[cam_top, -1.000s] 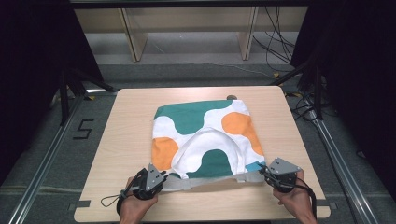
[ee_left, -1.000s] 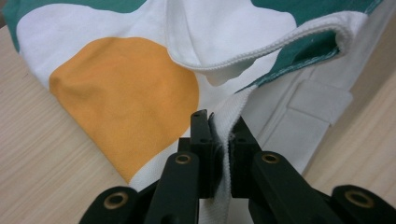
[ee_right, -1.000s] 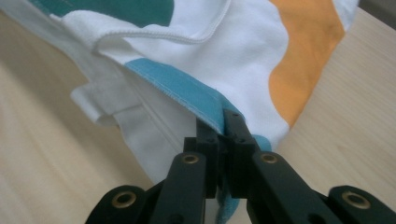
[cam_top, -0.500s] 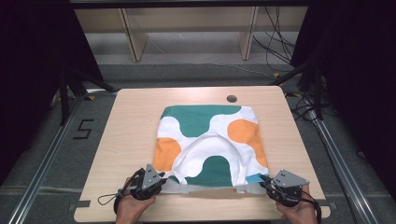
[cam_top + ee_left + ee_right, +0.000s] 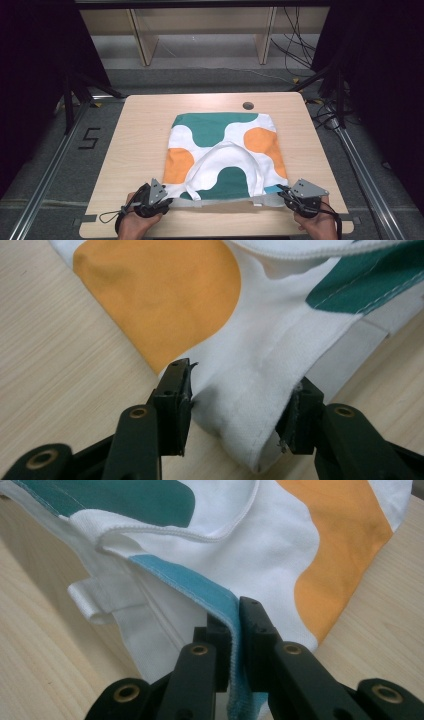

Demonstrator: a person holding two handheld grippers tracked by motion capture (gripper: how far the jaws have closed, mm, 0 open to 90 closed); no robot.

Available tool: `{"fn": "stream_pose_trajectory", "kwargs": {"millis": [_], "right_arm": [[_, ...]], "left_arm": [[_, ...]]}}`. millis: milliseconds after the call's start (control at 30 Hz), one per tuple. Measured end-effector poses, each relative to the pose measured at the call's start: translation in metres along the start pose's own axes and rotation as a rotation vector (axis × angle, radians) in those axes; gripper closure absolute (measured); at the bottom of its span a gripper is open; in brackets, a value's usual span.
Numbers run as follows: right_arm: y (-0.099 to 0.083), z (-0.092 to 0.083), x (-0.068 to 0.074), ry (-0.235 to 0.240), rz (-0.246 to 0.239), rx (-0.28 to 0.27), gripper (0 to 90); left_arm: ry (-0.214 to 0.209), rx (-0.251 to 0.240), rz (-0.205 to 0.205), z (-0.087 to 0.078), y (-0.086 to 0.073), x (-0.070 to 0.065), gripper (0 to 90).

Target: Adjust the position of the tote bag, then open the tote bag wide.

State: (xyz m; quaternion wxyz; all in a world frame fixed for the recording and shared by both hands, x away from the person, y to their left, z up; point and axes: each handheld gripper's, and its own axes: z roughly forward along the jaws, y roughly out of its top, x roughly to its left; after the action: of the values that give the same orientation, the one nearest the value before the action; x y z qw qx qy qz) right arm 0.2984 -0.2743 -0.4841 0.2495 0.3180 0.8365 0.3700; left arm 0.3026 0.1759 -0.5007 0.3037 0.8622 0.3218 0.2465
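Observation:
A cloth bag (image 5: 225,150) with white, green and orange patches lies flat on the wooden table (image 5: 140,130), its white handle (image 5: 225,150) curving over its middle. My left gripper (image 5: 167,200) sits at the bag's near left corner. In the left gripper view its jaws have just been opening; the white corner (image 5: 240,405) lies loose between the open left gripper (image 5: 239,407). My right gripper (image 5: 281,192) is at the near right corner. Its jaws have just been closing, and the right gripper (image 5: 235,625) is shut on the bag's blue hem (image 5: 200,587).
A round hole (image 5: 247,106) in the tabletop lies just beyond the bag's far edge. Bare wood runs left and right of the bag. A short white strap end (image 5: 92,602) sticks out at the near edge. Shelving and cables stand behind the table.
The bag has slid toward the near edge and lies squarer and flatter, uncovering the table's hole. Both hands drew back with it. The left jaws have opened off the corner.

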Motion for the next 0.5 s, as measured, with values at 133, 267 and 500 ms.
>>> {"fn": "stream_pose_trajectory", "kwargs": {"millis": [133, 267, 500], "right_arm": [[0.0, -0.0001, 0.0002, -0.001, 0.003, -0.001, 84.0], [-0.001, 0.0002, -0.0005, 0.005, 0.019, 0.005, 82.9], [-0.0018, -0.0003, -0.002, 0.011, 0.023, 0.01, 82.9]], "left_arm": [[0.0, 0.005, -0.015, 0.0009, -0.0031, -0.0003, 54.0], [0.01, 0.006, 0.027, -0.0019, -0.001, -0.0052, 76.8], [-0.007, -0.028, 0.029, -0.006, 0.0016, -0.0036, 81.1]]}}
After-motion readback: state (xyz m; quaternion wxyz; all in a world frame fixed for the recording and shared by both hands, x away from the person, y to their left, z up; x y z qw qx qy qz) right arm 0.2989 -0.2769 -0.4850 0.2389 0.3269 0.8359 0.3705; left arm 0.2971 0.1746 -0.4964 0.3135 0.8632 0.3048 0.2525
